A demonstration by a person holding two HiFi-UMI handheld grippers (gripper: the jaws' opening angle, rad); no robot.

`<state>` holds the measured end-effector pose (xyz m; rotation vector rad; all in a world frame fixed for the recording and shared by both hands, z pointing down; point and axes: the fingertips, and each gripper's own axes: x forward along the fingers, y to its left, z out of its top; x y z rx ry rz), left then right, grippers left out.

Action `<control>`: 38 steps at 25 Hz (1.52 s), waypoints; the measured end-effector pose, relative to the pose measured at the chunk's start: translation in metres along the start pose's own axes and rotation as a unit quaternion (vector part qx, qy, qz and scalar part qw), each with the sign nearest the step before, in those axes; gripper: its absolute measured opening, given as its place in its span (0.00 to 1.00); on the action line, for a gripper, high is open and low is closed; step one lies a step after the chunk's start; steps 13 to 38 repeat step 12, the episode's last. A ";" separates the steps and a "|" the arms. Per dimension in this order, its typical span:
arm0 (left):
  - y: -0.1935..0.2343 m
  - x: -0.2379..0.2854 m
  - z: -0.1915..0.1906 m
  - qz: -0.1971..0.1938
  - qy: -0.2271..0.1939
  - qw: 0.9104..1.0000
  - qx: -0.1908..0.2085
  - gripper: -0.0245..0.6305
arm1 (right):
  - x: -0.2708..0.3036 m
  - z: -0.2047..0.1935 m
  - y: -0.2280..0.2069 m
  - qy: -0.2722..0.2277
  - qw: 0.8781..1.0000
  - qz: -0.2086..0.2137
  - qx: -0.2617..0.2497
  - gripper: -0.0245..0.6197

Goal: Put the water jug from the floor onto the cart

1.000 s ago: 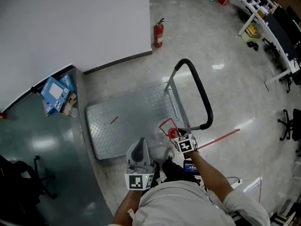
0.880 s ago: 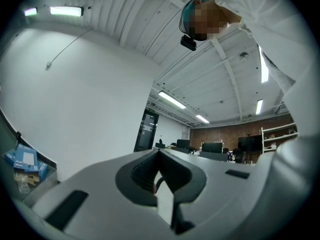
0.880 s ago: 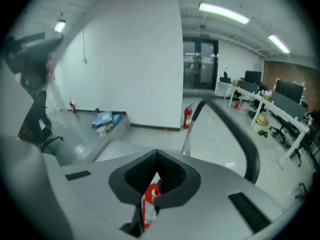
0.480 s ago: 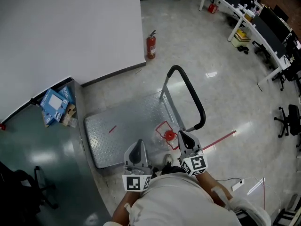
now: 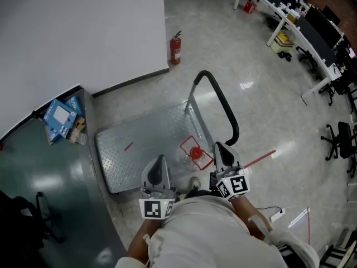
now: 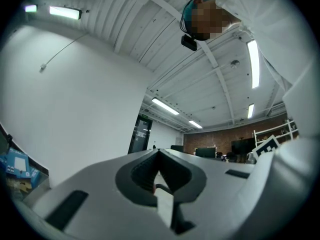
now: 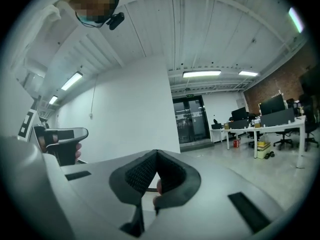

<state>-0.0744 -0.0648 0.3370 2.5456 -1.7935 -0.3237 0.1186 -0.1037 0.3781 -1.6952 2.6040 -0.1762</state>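
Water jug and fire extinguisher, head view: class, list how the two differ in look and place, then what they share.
The water jug is clear with a red cap and handle; the fire extinguisher is red all over with a dark top. The water jug sits by the cart's handle end; the fire extinguisher stands by the white wall's corner. Both carry red.

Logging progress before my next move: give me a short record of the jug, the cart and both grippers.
jug: clear plastic water jug with red cap and red handle, upright, not gripped
jug place: near right corner of the cart, by the handle post
cart: grey checker-plate platform cart with black loop handle
left gripper: shut, empty
right gripper: shut, empty, in the head view just right of the jug
status: jug looks to be on the cart; whether its base sits fully on the deck cannot be told
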 end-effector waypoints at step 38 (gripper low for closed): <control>0.002 0.000 0.005 -0.001 -0.006 1.000 0.004 0.04 | 0.004 0.005 0.010 -0.009 1.000 0.024 0.001 0.06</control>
